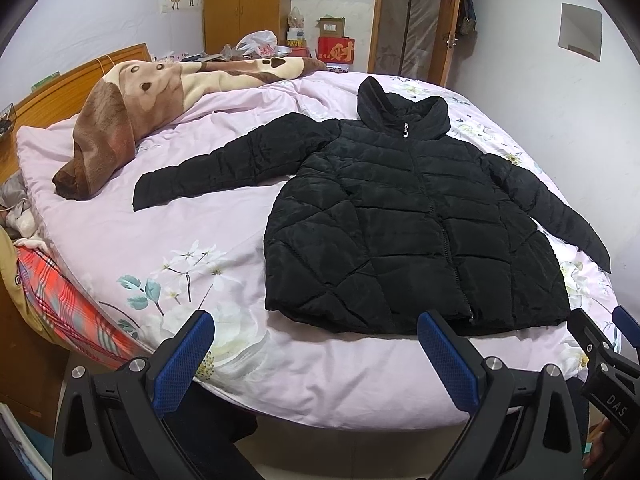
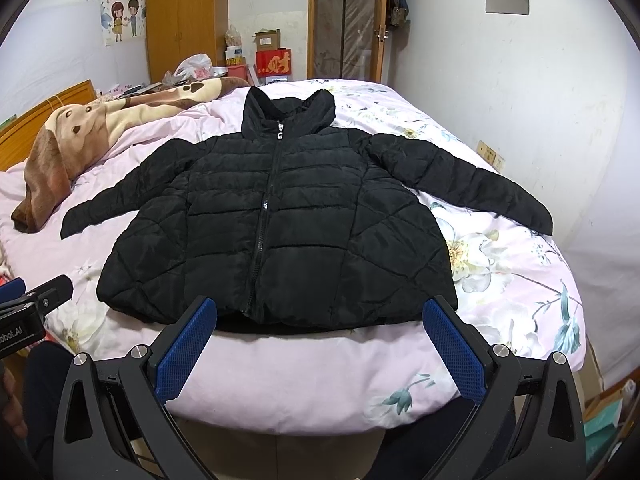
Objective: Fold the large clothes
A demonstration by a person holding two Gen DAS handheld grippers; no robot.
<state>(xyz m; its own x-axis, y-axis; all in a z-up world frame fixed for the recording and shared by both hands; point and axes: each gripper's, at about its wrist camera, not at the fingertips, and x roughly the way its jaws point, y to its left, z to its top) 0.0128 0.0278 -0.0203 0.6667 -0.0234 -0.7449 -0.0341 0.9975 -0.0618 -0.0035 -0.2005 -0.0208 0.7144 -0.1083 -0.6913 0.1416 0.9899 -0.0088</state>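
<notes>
One black quilted jacket lies face up on the bed, zipped to the collar, hem nearest the grippers, hood at the far end. It sits just ahead of the right gripper and ahead and to the right of the left gripper.

By its look, the jacket is padded and soft: light for its bulk, springy, with a smooth shell that will likely slide on the quilt and puff back open after a fold. It should not hold a crease, so each fold probably needs pressing down. Good places to take hold are the edges where the padding thins: a cuff, the hem corners, or the shoulder seam. A pinch in the middle of a quilted panel would likely catch only the outer shell.

It has two sleeves. The left sleeve reaches far out ahead of the left gripper; the right sleeve angles off ahead and to the right of the right gripper. There is one zipper with one silver pull at the collar.

Both grippers are spread wide and hold nothing, each hovering short of the bed's near edge, apart from the jacket. Each shows two blue pads.

Beyond the jacket, one brown and cream blanket is bunched far ahead and left of the left gripper. One wardrobe and one red box stand past the bed.
</notes>
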